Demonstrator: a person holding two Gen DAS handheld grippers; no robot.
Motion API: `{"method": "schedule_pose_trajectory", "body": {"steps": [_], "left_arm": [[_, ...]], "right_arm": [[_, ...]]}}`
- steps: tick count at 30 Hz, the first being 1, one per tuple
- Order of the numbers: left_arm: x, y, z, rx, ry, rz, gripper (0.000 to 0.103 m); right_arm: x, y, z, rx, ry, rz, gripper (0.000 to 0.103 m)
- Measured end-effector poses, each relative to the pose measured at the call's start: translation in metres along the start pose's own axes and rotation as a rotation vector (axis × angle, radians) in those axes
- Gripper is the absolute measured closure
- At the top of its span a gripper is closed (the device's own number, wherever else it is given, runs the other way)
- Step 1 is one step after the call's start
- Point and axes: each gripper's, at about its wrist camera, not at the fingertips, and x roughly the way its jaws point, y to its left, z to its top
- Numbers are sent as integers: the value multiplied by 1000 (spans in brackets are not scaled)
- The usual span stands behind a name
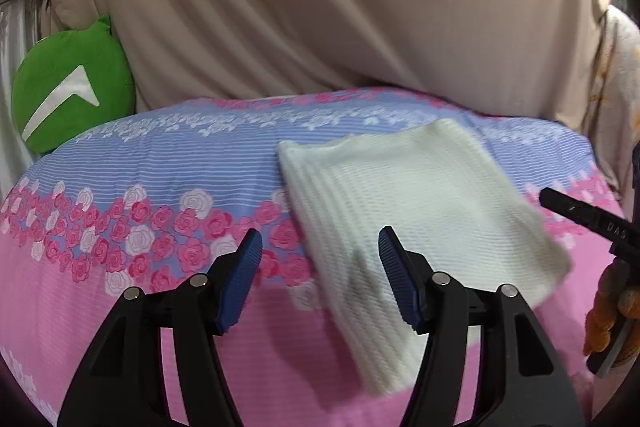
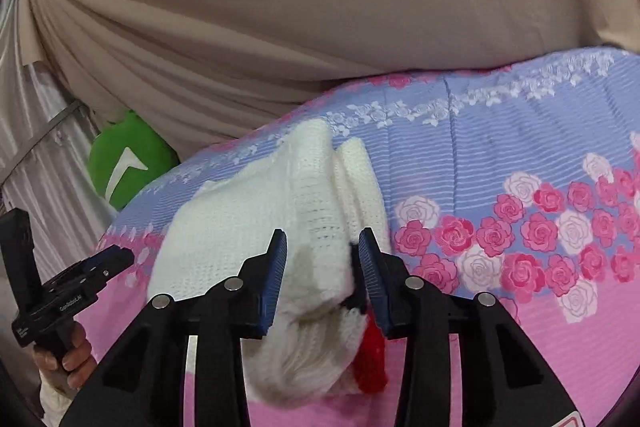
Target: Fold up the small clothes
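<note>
A white ribbed knit garment [image 1: 420, 203] lies folded on the floral bed sheet [image 1: 160, 167] – a red patch [image 2: 372, 359] shows at its near end. Both grippers tilt downward: left gripper [image 1: 320, 247] fingers apart, empty; right gripper [image 2: 322, 247] fingers narrower, straddling the knit, grip unclear

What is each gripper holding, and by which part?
Nothing, it seems. The left gripper is open above the white garment, which lies flat on the bed; the right gripper looks open too, not pinching it.

Floral pink-and-blue bedsheet [image 1: 160, 167], green plush cushion [image 1: 68, 83], beige draped cloth [image 1: 320, 7], possibly a curtain
</note>
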Motion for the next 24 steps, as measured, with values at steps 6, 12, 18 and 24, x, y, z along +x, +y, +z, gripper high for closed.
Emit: {"method": "schedule_pose_trajectory", "body": {"steps": [6, 12, 18, 24], "left_arm": [[8, -20, -22, -68, 105, -175, 27], [60, 8, -47, -225, 251, -307, 21], [74, 6, -27, -145, 243, -378, 59], [71, 16, -24, -71, 231, -352, 54]], "right_arm": [[23, 11, 14, -101, 48, -39, 59], [99, -50, 13, 128, 233, 23, 35], [85, -44, 21, 213, 211, 187, 65], [80, -48, -11, 139, 214, 82, 60]]}}
